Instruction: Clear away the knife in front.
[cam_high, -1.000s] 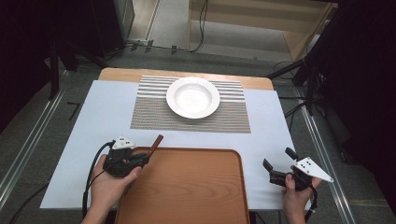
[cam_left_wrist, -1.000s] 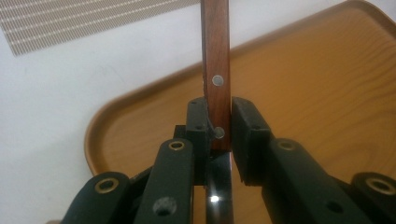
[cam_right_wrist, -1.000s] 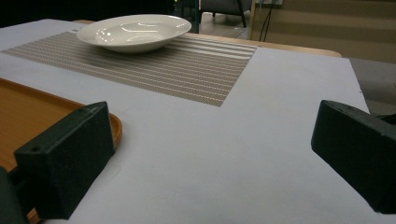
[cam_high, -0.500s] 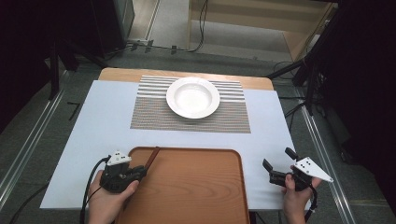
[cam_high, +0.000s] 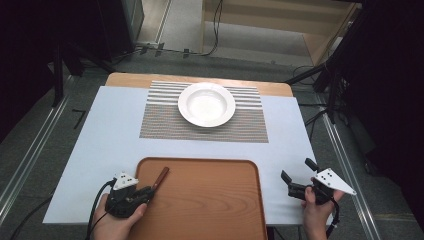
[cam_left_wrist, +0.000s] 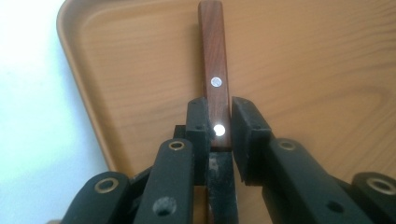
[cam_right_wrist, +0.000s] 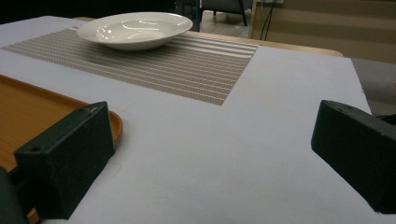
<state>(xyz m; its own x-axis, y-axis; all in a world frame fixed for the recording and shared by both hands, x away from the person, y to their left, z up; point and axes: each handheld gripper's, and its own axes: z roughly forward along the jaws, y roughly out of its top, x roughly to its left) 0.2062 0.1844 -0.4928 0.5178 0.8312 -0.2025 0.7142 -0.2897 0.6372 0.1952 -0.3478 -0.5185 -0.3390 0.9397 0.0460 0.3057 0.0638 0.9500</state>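
My left gripper (cam_high: 149, 191) (cam_left_wrist: 218, 116) is shut on a wooden-handled utensil (cam_high: 161, 176) (cam_left_wrist: 215, 56). The brown handle has two metal rivets and points away over the left end of the wooden tray (cam_high: 210, 200) (cam_left_wrist: 303, 70). A dark metal part runs back between the jaws, and its end is hidden. My right gripper (cam_high: 297, 170) (cam_right_wrist: 212, 154) stands open on the white table cover to the right of the tray, with nothing between its jaws.
A white deep plate (cam_high: 206, 104) (cam_right_wrist: 135, 28) sits on a striped grey placemat (cam_high: 250, 125) (cam_right_wrist: 201, 70) at the far middle of the table. The tray's raised rim lies near both grippers. The table's right edge is close to the right hand.
The left hand has drawn back toward the near edge and sunk, bringing the utensil low over the tray's left end. The right gripper has stayed put.
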